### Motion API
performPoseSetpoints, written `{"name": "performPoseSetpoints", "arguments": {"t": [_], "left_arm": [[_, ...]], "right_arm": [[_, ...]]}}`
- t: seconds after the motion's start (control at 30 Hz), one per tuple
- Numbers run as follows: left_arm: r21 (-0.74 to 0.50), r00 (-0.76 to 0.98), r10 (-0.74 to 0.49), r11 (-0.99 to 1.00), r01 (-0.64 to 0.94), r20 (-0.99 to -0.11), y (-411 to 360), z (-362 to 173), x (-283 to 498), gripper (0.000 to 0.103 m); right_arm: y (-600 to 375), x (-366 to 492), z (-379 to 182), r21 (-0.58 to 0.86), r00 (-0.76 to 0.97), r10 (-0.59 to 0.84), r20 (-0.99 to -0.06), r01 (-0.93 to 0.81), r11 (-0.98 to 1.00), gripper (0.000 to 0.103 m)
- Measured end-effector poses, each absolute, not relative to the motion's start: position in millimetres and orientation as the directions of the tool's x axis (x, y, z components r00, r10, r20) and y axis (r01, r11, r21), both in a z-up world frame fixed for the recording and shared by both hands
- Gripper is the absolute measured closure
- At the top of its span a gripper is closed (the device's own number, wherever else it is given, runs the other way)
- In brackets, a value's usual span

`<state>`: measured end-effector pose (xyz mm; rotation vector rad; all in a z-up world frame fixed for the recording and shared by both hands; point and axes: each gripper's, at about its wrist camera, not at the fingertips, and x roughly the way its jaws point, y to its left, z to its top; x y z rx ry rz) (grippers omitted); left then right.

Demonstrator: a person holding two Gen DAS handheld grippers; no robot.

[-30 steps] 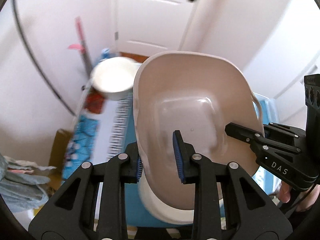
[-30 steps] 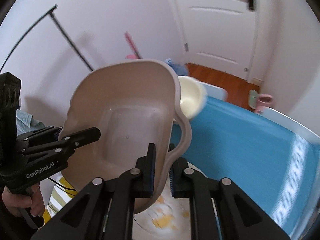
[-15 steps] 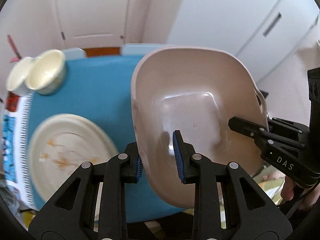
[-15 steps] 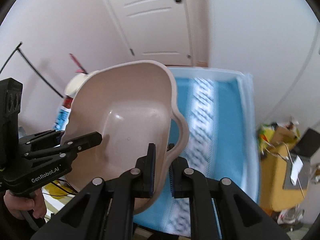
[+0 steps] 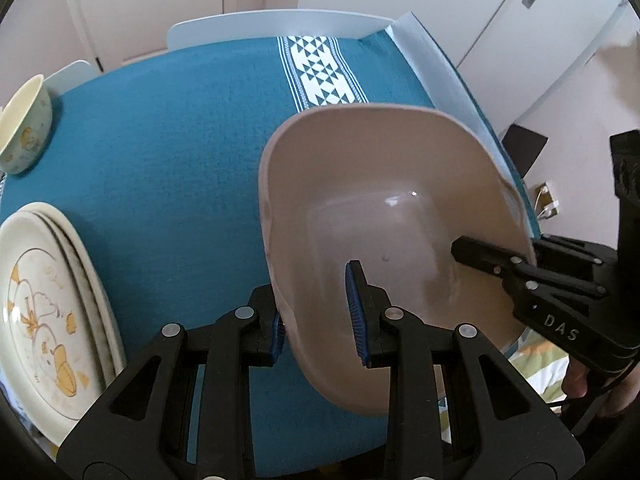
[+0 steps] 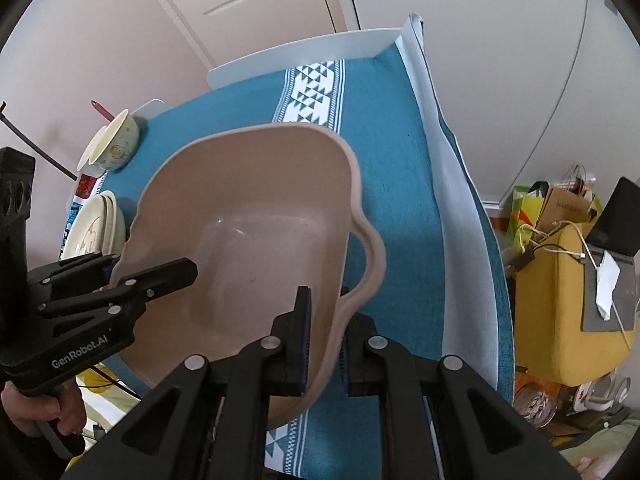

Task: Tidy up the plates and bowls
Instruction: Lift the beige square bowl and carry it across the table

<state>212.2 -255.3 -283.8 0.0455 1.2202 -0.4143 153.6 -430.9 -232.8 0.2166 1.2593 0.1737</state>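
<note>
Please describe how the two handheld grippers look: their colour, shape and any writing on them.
Both grippers are matt black plastic with angular arms, triangular cut-outs and silver rivets. The jaws carry ribbed blue pads. The left gripper shows white lettering "GenRobot.AI" on its side, the right gripper shows "DAS". A thin black cable hangs under the left one. No sleeves are visible.

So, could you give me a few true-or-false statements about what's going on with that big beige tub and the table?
1. Both tools grip the beige tub: the left tool on one side wall, the right tool on the opposite one. True.
2. The tub holds stacked plates. False: it is empty.
3. The tablecloth is red. False: it is teal with a white patterned band.
4. Cream plates lie stacked on the table. True.
5. The small bowl sits inside the tub. False: it stands apart, on the cloth.
</note>
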Motion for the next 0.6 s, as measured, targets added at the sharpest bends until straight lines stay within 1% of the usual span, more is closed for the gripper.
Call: {"name": "performPoseSetpoints", "arguments": {"t": [0.13, 0.27, 0.3, 0.37, 0.43, 0.47, 0.5, 0.53, 0.57, 0.6], "left_arm": [[-0.147, 0.264, -0.244, 0.93, 0.338, -0.933, -264, -295, 216, 0.079], [-0.163, 0.24, -0.259, 0.919, 0.359, -0.936, -266, -303, 215, 0.078], [-0.163, 0.234, -0.259, 0.917, 0.364, -0.937, -266, -303, 213, 0.078], [-0.168, 0.225, -0.263, 0.915, 0.367, -0.938, -267, -305, 212, 0.078], [-0.167, 0.223, -0.262, 0.914, 0.369, -0.939, -267, -306, 212, 0.078], [-0.163, 0.222, -0.258, 0.914, 0.372, -0.94, -268, -306, 212, 0.078], [-0.161, 0.221, -0.256, 0.914, 0.374, -0.941, -270, -309, 216, 0.078], [-0.159, 0.22, -0.255, 0.912, 0.377, -0.942, -271, -309, 217, 0.075], [-0.158, 0.219, -0.255, 0.911, 0.38, -0.942, -272, -309, 217, 0.067], [-0.158, 0.219, -0.255, 0.911, 0.381, -0.942, -272, -310, 217, 0.059]], "right_arm": [[-436, 154, -239, 0.276, 0.296, 0.263, -0.918, 0.005, 0.961, 0.092], [-436, 156, -242, 0.29, 0.293, 0.272, -0.916, 0.016, 0.957, 0.091], [-436, 156, -242, 0.295, 0.294, 0.277, -0.915, 0.021, 0.955, 0.089], [-437, 156, -243, 0.303, 0.298, 0.282, -0.912, 0.026, 0.953, 0.083], [-438, 156, -244, 0.306, 0.301, 0.282, -0.911, 0.032, 0.952, 0.07], [-439, 156, -245, 0.309, 0.302, 0.284, -0.91, 0.039, 0.95, 0.066], [-440, 157, -245, 0.315, 0.305, 0.288, -0.908, 0.045, 0.948, 0.057], [-441, 157, -245, 0.319, 0.308, 0.29, -0.906, 0.048, 0.946, 0.052], [-442, 158, -245, 0.323, 0.311, 0.291, -0.905, 0.053, 0.945, 0.05], [-443, 158, -245, 0.325, 0.315, 0.292, -0.903, 0.058, 0.944, 0.046]]}}
